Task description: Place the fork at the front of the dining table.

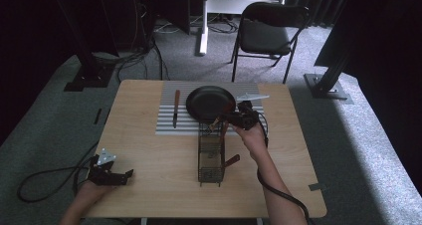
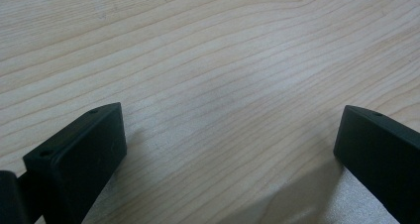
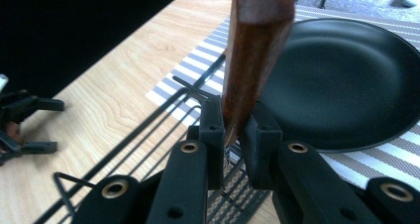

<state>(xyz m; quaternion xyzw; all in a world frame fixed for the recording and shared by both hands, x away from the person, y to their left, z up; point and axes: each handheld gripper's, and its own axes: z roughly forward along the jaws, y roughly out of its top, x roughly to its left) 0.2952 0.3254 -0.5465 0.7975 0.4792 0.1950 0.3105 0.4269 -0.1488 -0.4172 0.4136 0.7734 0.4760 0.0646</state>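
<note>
While the right gripper (image 3: 233, 135) clamps one wooden-handled utensil (image 3: 255, 45) at center frame above the wire rack (image 1: 210, 155), the left gripper (image 1: 110, 174) rests wide open at lower left. Two more wooden-handled utensils show: one (image 1: 176, 108) on the striped mat (image 1: 166, 116) beside one black pan (image 1: 209, 103), one (image 1: 230, 161) in the rack.

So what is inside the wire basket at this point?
In the wire basket, one wooden handle leans out near the front, and another wooden handle at the far end is gripped by the right tool. Their lower ends are hidden by the mesh.
</note>
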